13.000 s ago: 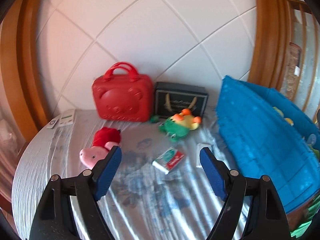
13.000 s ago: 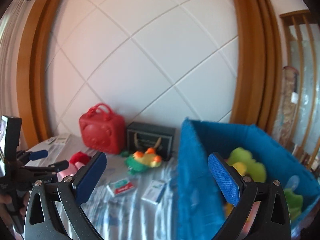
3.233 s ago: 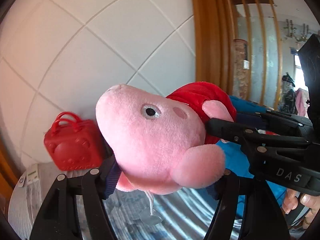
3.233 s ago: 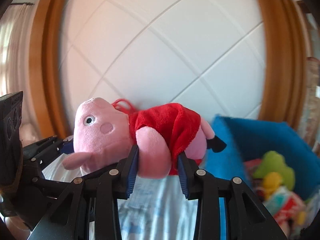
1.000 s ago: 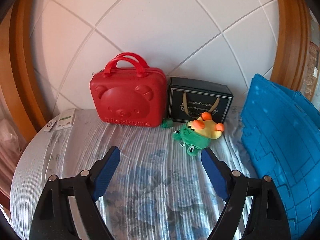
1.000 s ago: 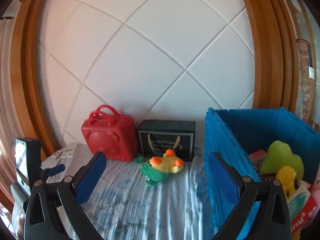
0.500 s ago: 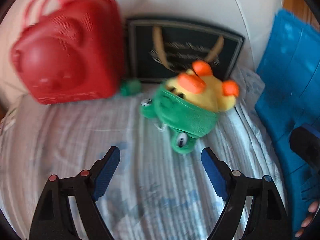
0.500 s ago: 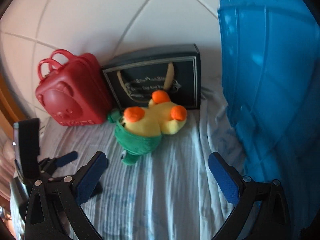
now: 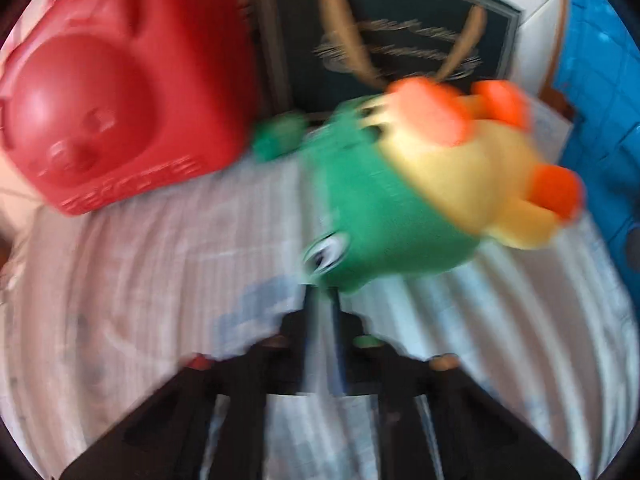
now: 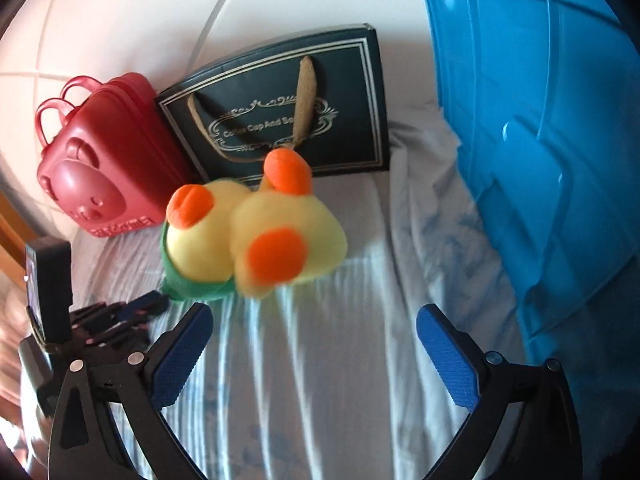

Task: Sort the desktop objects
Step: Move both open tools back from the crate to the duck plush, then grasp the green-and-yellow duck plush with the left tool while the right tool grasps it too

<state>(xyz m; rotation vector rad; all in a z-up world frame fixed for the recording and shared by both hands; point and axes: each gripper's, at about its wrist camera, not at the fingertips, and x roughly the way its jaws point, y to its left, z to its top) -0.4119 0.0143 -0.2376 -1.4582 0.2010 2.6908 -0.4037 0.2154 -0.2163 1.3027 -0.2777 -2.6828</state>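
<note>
Plush toy (image 10: 256,236): green and yellow with orange patches, centre of the right wrist view and centre right of the left wrist view (image 9: 404,200), blurred there; lying on the striped cloth.
Left gripper (image 9: 322,320): bottom centre of its own view, jaws just snapped together, clenched at the green snout end of the plush toy; too blurred to tell whether any fabric is pinched between them.
Right gripper (image 10: 314,344): bottom of its own view, jaws spread wide and released, blue pads either side of bare cloth just below the plush toy, not touching it.
Dark gift bag (image 10: 288,108): upright just behind the plush toy, against the white wall.
Red case (image 10: 100,168): bear face on its front, left of the dark gift bag, touching it.
Blue bin (image 10: 552,128): right edge of the frame, beside the plush toy.
Surface (image 10: 360,360): covered by pale striped cloth with blue print.
</note>
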